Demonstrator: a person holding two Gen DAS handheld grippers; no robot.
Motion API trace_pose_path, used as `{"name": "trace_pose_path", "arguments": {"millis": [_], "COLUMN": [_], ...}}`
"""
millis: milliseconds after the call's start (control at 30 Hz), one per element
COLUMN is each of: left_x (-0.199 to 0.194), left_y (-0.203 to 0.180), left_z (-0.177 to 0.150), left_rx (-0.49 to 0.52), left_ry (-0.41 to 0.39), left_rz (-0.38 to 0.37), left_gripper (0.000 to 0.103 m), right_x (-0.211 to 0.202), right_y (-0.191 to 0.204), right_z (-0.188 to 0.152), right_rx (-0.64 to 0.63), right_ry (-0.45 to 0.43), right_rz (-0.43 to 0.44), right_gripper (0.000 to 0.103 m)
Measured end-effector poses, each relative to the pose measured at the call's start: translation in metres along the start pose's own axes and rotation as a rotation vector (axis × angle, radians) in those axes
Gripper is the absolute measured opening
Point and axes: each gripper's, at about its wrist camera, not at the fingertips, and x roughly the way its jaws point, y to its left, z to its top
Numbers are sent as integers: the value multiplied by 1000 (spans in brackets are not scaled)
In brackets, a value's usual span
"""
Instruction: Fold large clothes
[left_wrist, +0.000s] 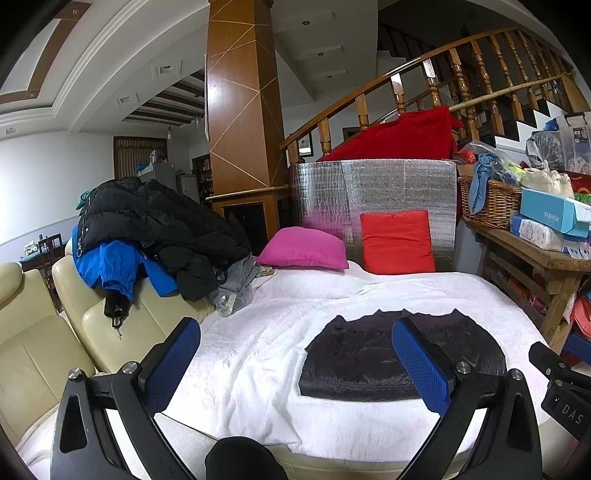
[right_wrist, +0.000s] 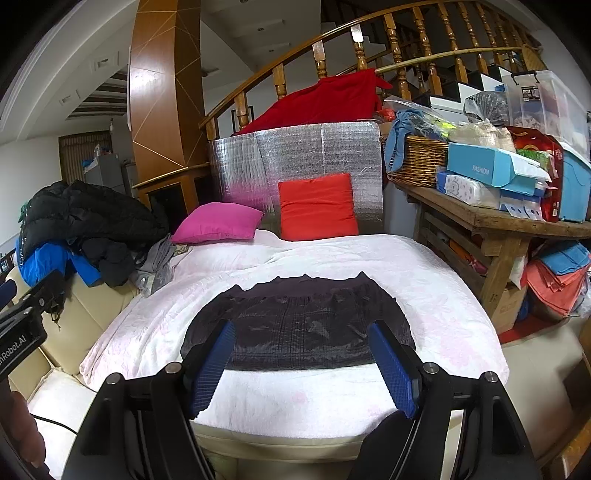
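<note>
Both claws, left claw and right claw, gape wide and empty; our folded dark garment near the bed's front edge could unfold if snagged.

garment: dark quilted cloth, slight sheen
bed cover: white matt textured cloth
basket: woven wicker

A lived-in home: wooden staircase w/ railing, cream sofa piled w/ coats, cushions on a white blanket, cluttered wooden counter, fridge in bkgd.
</note>
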Motion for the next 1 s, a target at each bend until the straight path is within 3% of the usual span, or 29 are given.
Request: {"name": "trace_pose_path", "arguments": {"millis": [1000], "left_x": [4], "left_y": [-5], "left_z": [-4], "left_rx": [-5], "left_ry": [16], "left_rz": [11], "left_gripper": [103], "right_x": [6], "right_y": [3], "right_z": [-4], "right_rx": [2], "right_ry": [12], "right_rz": [1], "right_gripper": [78]}}
